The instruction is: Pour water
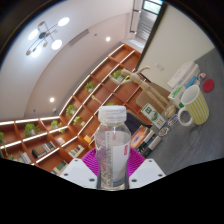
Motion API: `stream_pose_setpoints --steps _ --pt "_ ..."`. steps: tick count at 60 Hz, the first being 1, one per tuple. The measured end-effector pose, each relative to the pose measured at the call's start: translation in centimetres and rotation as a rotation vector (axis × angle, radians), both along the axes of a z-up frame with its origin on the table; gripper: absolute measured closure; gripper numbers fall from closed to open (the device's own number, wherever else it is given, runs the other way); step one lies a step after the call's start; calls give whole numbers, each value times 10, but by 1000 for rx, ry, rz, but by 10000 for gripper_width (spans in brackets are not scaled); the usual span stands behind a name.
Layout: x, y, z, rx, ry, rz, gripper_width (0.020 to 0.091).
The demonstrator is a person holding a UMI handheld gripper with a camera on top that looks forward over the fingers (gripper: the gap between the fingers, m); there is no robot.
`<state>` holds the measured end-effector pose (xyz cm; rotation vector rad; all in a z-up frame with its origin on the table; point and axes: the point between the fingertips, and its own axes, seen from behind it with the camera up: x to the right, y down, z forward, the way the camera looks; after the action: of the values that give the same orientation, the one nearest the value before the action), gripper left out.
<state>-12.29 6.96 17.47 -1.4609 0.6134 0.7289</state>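
Clear plastic water bottle with a white cap [113, 148] sits clenched between the gripper's [112, 168] magenta-padded fingers [92, 163], pale green mug [193, 105] beyond.

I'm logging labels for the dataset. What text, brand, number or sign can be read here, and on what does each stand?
No text can be read.
Water bottle, held between the fingers of the gripper: clear, no legible label.
Mug on the table: no print visible.
Shelves beyond: items too small to read.
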Motion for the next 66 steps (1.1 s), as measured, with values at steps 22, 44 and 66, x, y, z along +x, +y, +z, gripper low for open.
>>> stream_pose_setpoints --steps 22,44,66 --pt "134 48 20 78 743 -92 761" --pt "190 53 5 105 1229 -141 757" --pt "168 49 12 -25 874 -102 754"
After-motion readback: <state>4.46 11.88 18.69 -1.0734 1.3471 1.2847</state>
